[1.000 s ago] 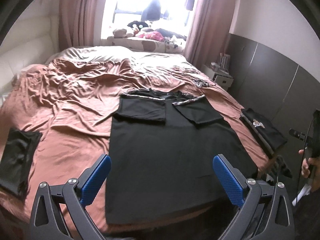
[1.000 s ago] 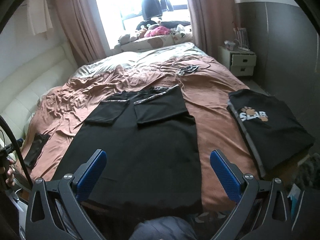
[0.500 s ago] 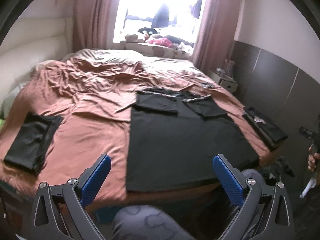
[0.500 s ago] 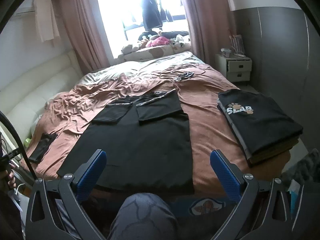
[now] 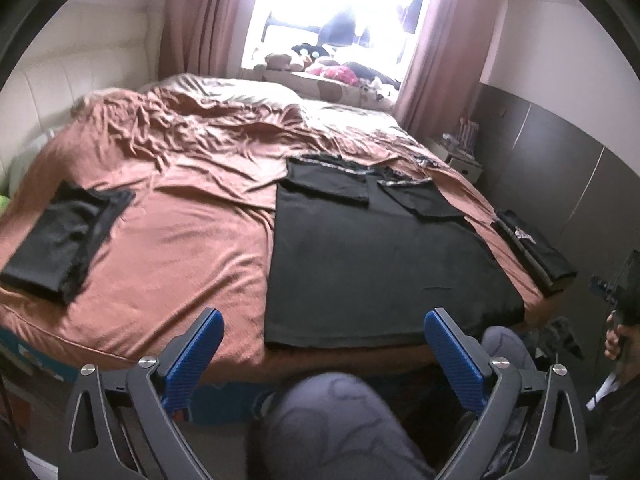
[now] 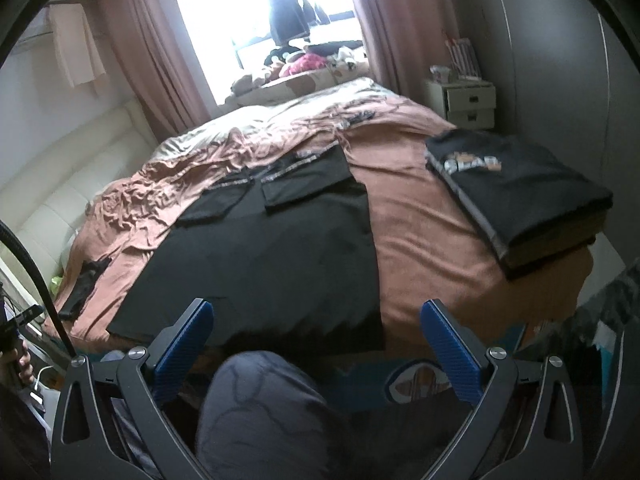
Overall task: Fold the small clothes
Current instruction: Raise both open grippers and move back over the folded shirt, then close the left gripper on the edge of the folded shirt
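A wide bed (image 5: pixel 192 240) covered in a rumpled rust-brown sheet fills most of both views, its head end toward a bright window (image 5: pixel 332 12) hung with pink curtains. On the bed, near its foot edge, lies a black shirt (image 5: pixel 380 264), spread flat with both sleeves folded inward across its upper part; its hem runs along the foot edge of the bed. In the right wrist view the same shirt (image 6: pixel 280 248) sits at the middle of the bed's near side. To one side of the shirt, at the corner of the bed nearest the grey wall, rests a stack of folded dark clothes (image 6: pixel 520 196) with a printed logo on top. At the opposite side of the bed, well apart from the shirt, lies a folded black garment (image 5: pixel 64 240). A small white bedside cabinet (image 6: pixel 464 104) stands beyond the bed by the grey wall. A person's knee (image 5: pixel 332 424) in grey patterned fabric rises between the bed's foot edge and the cameras. The left claw (image 5: pixel 320 348) has its blue-padded fingers spread wide apart and holds nothing; the shirt's hem lies beyond it, above the bed edge, with no contact. The right claw (image 6: pixel 316 340) is likewise spread wide and empty, hanging short of the bed, the shirt's near edge just past its fingertips.
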A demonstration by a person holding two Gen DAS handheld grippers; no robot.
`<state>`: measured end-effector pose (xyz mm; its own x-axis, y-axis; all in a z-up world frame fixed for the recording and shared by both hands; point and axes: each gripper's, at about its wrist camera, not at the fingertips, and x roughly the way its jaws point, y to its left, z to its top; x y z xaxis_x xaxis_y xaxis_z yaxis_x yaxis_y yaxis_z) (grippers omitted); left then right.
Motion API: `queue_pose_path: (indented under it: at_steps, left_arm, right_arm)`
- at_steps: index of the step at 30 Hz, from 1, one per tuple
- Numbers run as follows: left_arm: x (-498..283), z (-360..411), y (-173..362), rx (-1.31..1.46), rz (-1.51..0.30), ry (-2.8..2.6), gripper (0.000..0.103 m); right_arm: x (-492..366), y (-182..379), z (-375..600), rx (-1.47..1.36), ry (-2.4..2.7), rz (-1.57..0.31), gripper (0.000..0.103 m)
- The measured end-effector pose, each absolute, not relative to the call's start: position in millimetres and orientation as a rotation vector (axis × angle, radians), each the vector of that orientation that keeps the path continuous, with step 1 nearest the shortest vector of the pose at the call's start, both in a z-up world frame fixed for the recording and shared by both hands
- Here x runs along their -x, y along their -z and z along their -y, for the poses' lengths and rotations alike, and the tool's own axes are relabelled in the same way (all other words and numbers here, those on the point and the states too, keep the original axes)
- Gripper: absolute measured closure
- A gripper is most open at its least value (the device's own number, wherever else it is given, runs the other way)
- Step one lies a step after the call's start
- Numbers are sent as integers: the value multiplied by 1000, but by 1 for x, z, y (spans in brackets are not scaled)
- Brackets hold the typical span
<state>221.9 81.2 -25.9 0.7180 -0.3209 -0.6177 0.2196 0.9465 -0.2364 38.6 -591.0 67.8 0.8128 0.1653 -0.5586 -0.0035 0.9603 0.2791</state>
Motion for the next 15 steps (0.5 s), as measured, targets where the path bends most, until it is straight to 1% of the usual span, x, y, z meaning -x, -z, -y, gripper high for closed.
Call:
queue_pose_path:
  at_steps: [4,6,8,10,12,15]
  left_arm:
    - [-242,-82,52,198,-764,301,18]
    - [-254,-82,70,231,-797,301,22]
    - [-261,-83,86,262,-825,301,27]
    - [-269,-85,99,287,-858,296,34]
    - [-277,-86,111,300,-886,279,38]
    - [-288,-92,125,332,-916,263,41]
  right_arm:
    - [-53,-51,589,-292,-84,-653,0]
    - [-62,-40,589,-298,-85,-674,0]
    - [-71,-30,591,-305,-88,-694,6]
    - [-76,-23,592,-326,-88,-703,7]
    - [-84,-14,596,-353,-87,-712,9]
    - [-95,-2,601,-392,-93,-722,16]
